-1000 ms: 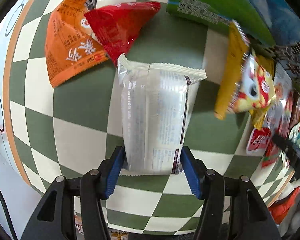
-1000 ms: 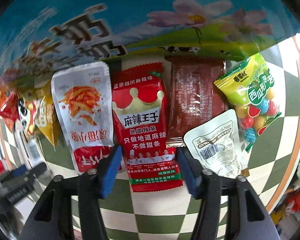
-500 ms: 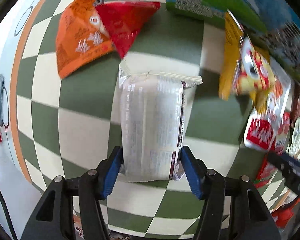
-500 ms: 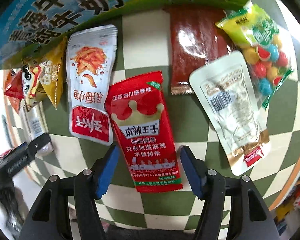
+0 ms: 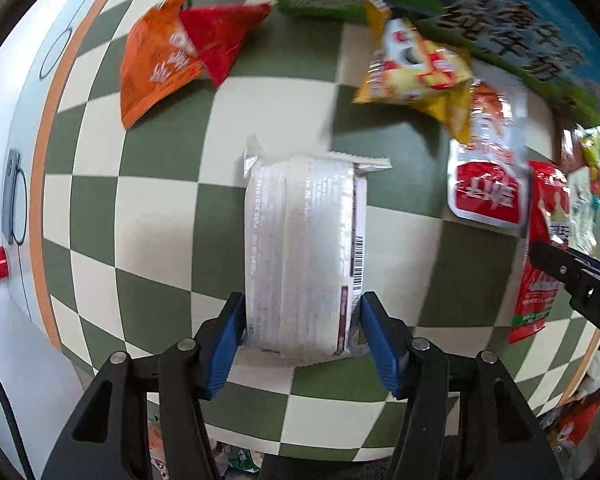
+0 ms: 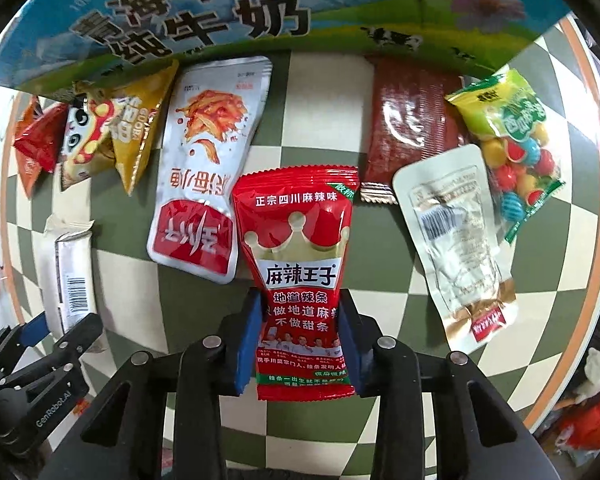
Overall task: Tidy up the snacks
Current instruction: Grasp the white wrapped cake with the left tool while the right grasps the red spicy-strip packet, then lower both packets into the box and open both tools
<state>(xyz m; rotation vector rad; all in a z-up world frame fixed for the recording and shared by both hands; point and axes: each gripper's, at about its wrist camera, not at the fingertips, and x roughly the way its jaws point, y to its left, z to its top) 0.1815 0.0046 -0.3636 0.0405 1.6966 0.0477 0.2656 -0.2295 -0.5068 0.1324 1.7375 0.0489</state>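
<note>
Left gripper (image 5: pixel 302 338) clamps the near end of a white packet (image 5: pixel 304 252) above the checkered table (image 5: pixel 148 204). Right gripper (image 6: pixel 300 344) clamps the near end of a red packet (image 6: pixel 298 264), right of a white-and-red pouch (image 6: pixel 208 168).

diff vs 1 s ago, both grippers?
The right gripper closed on the red spicy-strip packet, which was lying loose between its open fingers, and pulled it back out of the row by the milk carton. The left gripper holds the white wrapped packet as before; other snacks unmoved.
</note>
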